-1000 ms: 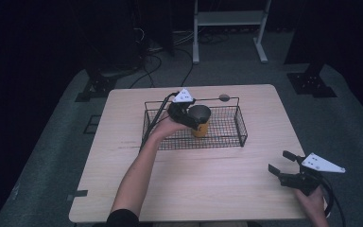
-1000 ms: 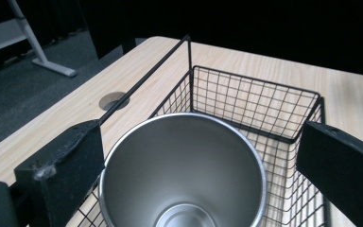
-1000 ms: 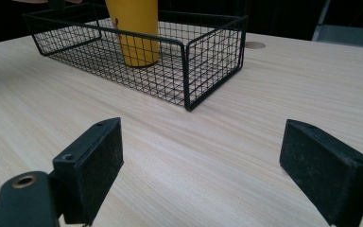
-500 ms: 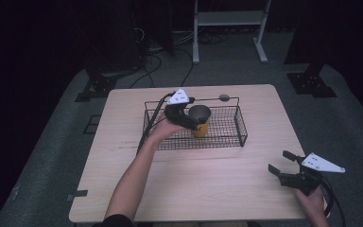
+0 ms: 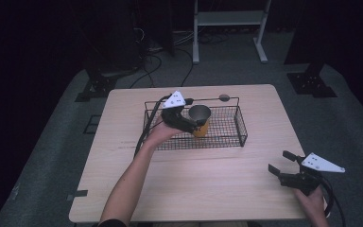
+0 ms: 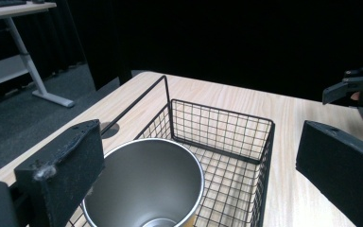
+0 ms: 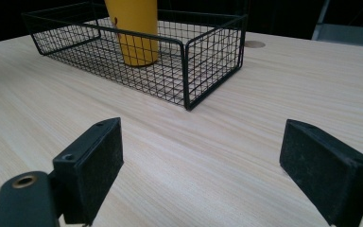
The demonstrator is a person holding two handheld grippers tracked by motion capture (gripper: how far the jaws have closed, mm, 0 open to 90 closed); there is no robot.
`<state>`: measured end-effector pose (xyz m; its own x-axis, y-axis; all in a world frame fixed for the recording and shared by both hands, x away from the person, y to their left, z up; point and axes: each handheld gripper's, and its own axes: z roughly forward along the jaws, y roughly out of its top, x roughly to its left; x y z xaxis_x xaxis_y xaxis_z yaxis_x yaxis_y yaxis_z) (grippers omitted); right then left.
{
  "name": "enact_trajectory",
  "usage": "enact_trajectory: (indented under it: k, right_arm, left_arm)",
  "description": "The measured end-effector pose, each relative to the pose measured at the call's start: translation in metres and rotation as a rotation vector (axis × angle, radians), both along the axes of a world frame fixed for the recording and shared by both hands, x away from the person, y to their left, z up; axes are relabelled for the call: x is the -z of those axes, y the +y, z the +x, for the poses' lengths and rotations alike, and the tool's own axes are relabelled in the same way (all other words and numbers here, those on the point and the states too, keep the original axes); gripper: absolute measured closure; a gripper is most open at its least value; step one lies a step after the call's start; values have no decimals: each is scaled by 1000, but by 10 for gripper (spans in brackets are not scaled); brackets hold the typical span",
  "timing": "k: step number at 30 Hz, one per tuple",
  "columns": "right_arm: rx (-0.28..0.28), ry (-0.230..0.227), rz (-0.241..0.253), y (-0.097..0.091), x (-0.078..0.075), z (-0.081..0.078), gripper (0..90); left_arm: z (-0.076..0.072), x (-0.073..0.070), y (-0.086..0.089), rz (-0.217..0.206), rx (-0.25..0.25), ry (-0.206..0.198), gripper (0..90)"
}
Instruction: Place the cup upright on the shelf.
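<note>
Over the basket (image 5: 240, 127), left gripper (image 5: 191, 124) has released the cup (image 5: 200, 120) (jaws now clear); right gripper (image 5: 283, 166) gapes, idle.

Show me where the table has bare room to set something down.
The table is bare along its near edge, between the basket and the right gripper, and past the basket's left and right ends. Inside the basket, the stretch right of the cup is bare too. It is crowded around the cup, where the left gripper hangs.
</note>
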<state>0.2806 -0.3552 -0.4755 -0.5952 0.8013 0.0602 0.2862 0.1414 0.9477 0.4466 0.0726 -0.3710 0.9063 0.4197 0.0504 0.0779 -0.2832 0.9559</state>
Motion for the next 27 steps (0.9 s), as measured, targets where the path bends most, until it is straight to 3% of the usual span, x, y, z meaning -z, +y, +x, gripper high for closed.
enact_trajectory:
  k: [27]
  right_arm:
    - [1, 2, -1, 0, 0, 0, 132]
  left_arm:
    - [-30, 4, 13, -41, 19, -22, 10]
